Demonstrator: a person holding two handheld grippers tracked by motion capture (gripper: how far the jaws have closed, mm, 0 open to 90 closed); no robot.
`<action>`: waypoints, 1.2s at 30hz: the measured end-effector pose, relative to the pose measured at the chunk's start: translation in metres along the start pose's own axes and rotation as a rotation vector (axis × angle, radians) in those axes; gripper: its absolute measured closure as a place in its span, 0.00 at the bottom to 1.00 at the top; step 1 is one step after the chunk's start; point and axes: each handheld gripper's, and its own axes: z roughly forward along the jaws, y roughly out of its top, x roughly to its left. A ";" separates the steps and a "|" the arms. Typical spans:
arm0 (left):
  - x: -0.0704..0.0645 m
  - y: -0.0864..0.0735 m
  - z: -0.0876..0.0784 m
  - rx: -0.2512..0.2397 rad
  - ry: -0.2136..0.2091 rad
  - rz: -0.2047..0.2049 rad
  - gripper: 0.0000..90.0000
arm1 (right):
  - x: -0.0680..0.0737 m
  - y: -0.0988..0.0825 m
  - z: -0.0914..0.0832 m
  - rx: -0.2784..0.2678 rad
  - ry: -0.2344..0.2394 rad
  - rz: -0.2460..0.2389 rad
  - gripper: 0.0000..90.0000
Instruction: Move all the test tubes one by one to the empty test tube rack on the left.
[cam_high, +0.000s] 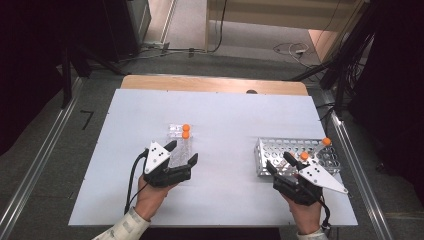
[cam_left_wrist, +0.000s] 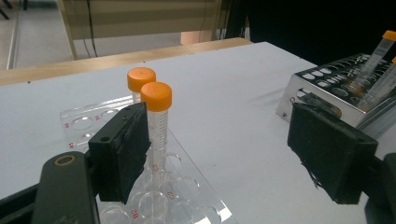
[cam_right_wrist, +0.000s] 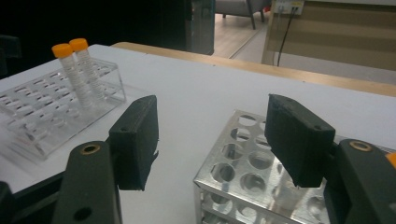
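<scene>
A clear plastic rack (cam_high: 176, 131) holds two upright tubes with orange caps (cam_high: 186, 131) left of the table's middle. My left gripper (cam_high: 181, 153) is open over the rack's near end, with nothing gripped. In the left gripper view the nearer tube (cam_left_wrist: 156, 122) stands just past the left jaw, and the second tube (cam_left_wrist: 141, 79) stands behind it. A perforated metal rack (cam_high: 280, 147) sits at the right with two orange-capped tubes (cam_high: 326, 141) leaning in it. My right gripper (cam_high: 280, 162) is open at that rack's near left corner (cam_right_wrist: 243, 172) and holds nothing.
The white table top (cam_high: 225, 115) has bare room between the two racks and behind them. A wooden strip (cam_high: 210, 83) runs along the far edge. Floor cables and dark stands lie beyond the table. The clear rack (cam_right_wrist: 51, 121) lies to the left in the right gripper view.
</scene>
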 end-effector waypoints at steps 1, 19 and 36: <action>0.000 0.000 0.000 0.000 0.000 0.000 0.23 | -0.002 0.000 -0.001 -0.005 -0.006 0.003 0.38; -0.001 -0.002 0.001 0.009 -0.001 0.001 0.23 | -0.022 -0.016 -0.009 0.002 -0.105 0.023 0.40; -0.003 -0.003 0.001 0.012 -0.006 0.003 0.23 | -0.029 -0.034 0.009 0.040 -0.119 0.042 0.51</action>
